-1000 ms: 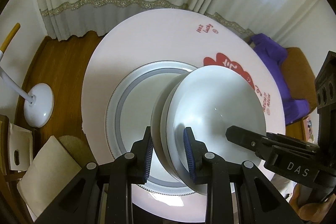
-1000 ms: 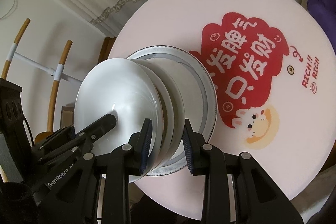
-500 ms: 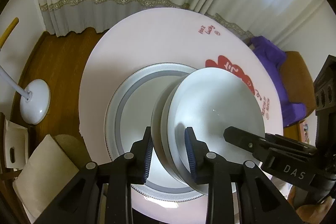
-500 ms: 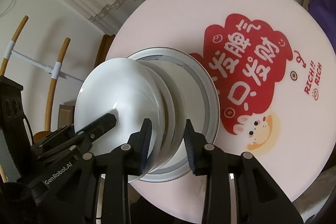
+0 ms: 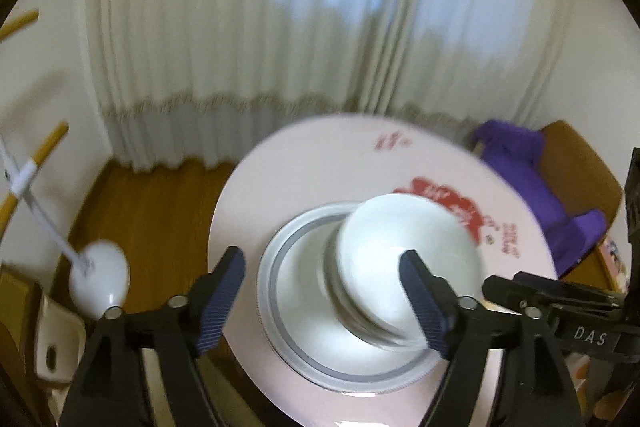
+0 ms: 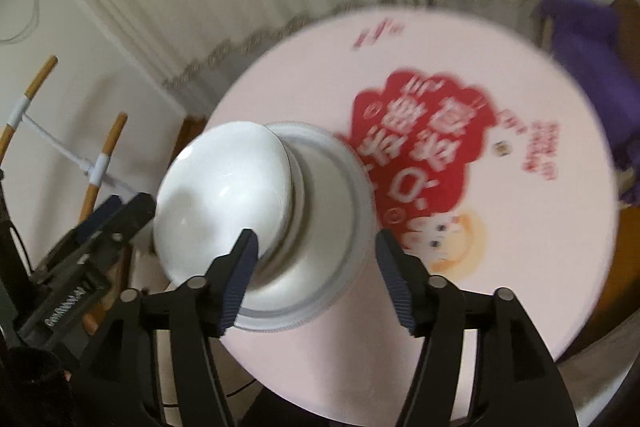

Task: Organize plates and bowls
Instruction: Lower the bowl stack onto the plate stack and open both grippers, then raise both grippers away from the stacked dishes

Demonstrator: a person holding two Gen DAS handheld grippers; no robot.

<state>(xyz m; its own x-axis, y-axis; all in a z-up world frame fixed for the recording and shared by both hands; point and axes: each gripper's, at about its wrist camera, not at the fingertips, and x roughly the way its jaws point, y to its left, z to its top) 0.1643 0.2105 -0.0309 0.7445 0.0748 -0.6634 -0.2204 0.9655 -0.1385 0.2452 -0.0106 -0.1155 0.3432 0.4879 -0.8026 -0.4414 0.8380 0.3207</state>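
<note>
From the left wrist camera, a stack of white glossy ceramic bowls [image 5: 404, 267] sits nested inside a wide white plate with a grey ring round its rim [image 5: 288, 307]. The plate rests on a round pale pink table with a red printed cartoon patch [image 5: 304, 179], toward its near edge. The picture is blurred, so the bowls cannot be counted surely; layered edges show below the top bowl, at least two. The left gripper [image 5: 322, 295], black with blue ribbed pads, has its jaws opening and already spread wide. The plate and bowls lie between the fingers in view, but neither pad presses on them and nothing is held. At the right edge the other black gripper's finger reaches in toward the bowls.

From the right wrist camera, the same bowl stack [image 6: 224, 195] looks smooth and shiny, tipped to the left above the ringed plate [image 6: 352, 227], which sits on the left part of the pink table [image 6: 540, 267]. The right gripper [image 6: 316, 267] has jaws opening, about halfway apart. Its left pad stands right against the lower side of the stack; whether it touches is unclear in the blur. Its right pad is clear of the plate. The left gripper [image 6: 116, 215] pokes in at the left beside the bowls. One plate, one table, two grippers.
</note>
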